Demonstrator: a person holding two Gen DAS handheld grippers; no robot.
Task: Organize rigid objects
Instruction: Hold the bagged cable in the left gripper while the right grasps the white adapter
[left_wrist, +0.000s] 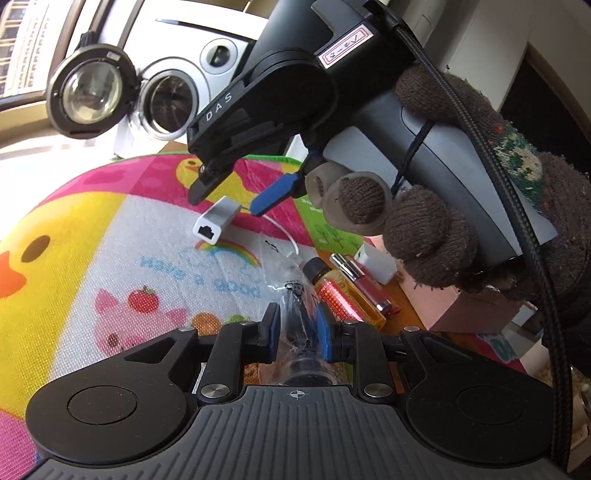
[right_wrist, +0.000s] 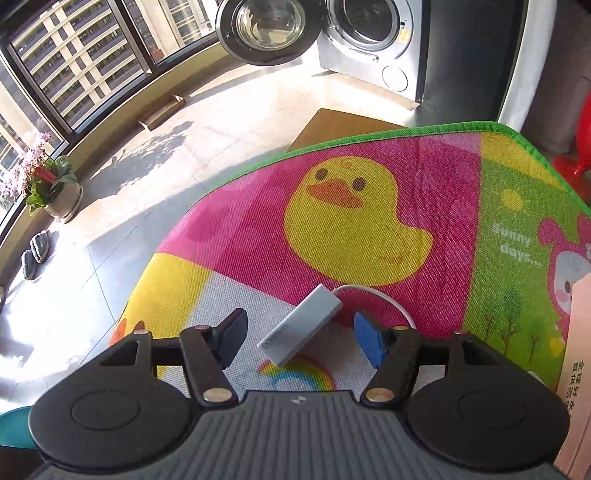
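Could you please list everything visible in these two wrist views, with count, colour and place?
Ethernet adapter: one, white-grey with white cable, on the mat between the open right fingers.
Clear plastic bag: one, transparent with dark contents, clamped in the left gripper.
Small bottle: one, amber with black cap, lying right of the bag.
Tube: one, reddish with metallic ends, beside the bottle.
Pink box: one, at the mat's right edge.
Play mat: one, multicoloured duck print, green border.
Washing machine: one, silver, door open, behind the mat.
Potted plant: one, pink flowers, by the window.
Slippers: a grey pair, on the floor.
Left gripper: black, blue pads, shut.
Right gripper: black, blue pads, open.
Gloved hand: one, brown knit, holding the right gripper.
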